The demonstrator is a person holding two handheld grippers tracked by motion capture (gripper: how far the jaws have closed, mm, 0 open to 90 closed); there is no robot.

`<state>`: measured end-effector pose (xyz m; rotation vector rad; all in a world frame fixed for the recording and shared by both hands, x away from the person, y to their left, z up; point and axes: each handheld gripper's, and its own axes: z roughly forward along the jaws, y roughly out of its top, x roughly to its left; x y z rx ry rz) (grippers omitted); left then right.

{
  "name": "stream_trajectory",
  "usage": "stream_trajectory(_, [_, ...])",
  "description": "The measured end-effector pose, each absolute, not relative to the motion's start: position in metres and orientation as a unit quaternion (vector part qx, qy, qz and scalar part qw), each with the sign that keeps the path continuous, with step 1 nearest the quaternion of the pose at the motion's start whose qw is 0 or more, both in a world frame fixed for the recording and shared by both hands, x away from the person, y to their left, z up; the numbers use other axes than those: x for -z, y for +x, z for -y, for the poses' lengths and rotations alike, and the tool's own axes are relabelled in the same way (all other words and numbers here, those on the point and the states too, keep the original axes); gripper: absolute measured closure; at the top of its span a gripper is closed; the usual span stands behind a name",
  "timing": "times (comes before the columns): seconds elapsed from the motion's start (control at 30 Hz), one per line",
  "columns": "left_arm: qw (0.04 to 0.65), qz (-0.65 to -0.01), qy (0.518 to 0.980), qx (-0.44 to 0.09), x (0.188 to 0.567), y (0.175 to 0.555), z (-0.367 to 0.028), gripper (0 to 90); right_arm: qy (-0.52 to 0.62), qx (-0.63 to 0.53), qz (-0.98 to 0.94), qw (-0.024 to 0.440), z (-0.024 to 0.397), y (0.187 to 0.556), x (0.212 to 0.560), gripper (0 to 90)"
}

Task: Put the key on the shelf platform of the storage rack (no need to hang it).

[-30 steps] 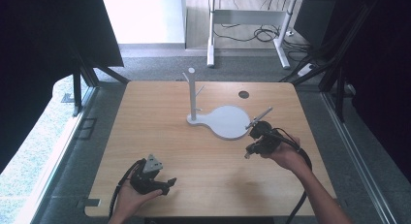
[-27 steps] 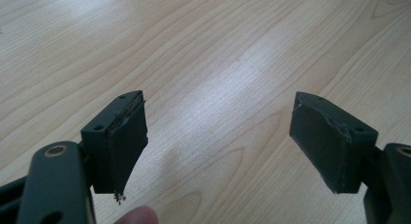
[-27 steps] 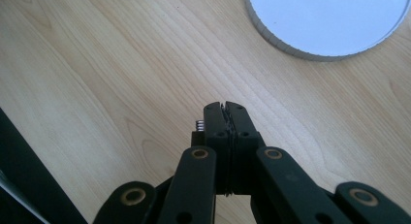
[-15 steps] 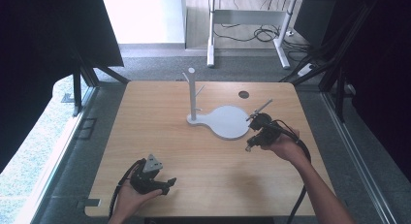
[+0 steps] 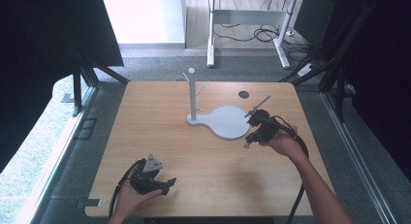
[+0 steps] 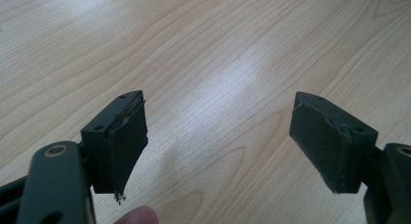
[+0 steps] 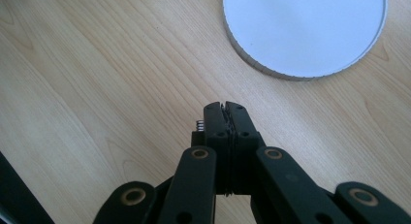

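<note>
The right gripper (image 5: 253, 135) is squeezed shut with nothing in it. It hangs just at the 4 o'clock edge of the white round base (image 5: 229, 122) of the peg stand (image 5: 192, 95), near the middle of the tabletop (image 5: 160, 136). The left gripper (image 5: 165, 184) rests at 7 o'clock, spread wide and empty. To grab the base well, the right gripper should first open, go low and flat, then slide one side under the thin rim before it closes. Going slowly should keep the tall stand from tipping.
</note>
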<state>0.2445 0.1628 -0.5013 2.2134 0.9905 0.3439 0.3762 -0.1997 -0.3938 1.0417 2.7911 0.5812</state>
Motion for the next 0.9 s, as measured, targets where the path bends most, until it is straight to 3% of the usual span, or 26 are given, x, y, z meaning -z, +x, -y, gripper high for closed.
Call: stream_trajectory(0.9, [0.339, -0.381, 0.85, -0.133, 0.502, 0.245, -0.164, 21.6, 0.355, -0.189, -0.914, 0.05, 0.186, 0.403, 0.398, 89.8])
